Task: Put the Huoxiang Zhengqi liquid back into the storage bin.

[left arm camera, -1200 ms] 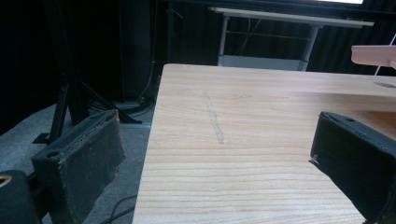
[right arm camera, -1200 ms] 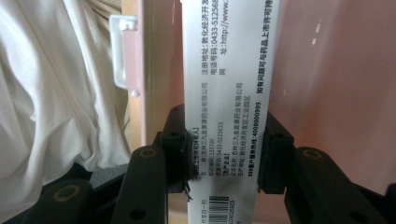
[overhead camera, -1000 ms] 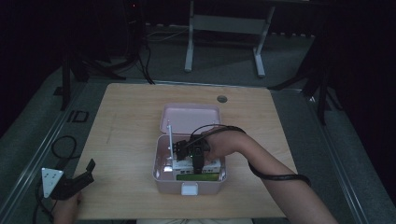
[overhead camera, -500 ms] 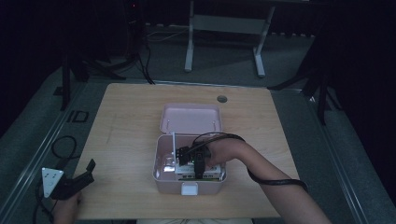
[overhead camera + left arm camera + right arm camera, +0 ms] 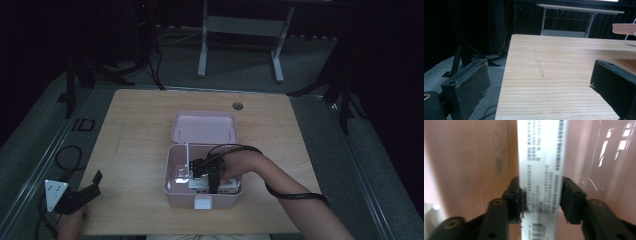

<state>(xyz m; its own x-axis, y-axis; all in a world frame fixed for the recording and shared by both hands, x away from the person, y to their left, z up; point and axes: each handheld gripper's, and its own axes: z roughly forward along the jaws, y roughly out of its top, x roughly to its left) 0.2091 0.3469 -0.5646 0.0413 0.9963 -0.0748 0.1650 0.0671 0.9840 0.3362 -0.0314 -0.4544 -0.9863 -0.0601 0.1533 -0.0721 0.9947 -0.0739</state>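
High view: a pink box (image 5: 172, 186) stands open near the middle of the table's (image 5: 135, 130) near edge, its lid (image 5: 204, 127) laid back flat toward the far edge. The right gripper (image 5: 207, 172) reaches down into the box from the right, the person's forearm crossing the box's right wall. White cartons lie on the box floor under it, too small to tell apart from this height.

Right gripper view: a white carton (image 5: 541, 165) printed with small black text and a barcode stands between the two black jaws, the pink floor of the box behind it. The right gripper (image 5: 540, 197) has just been letting its jaws out; the right jaw stands just off the carton's edge, the left jaw sits against the other edge, blurred, so the carton lies between them without being squeezed.

The left gripper (image 5: 82, 192) rests at the table's near left corner, well apart from the box. In the left gripper view its jaws stand wide apart with bare wood between them.
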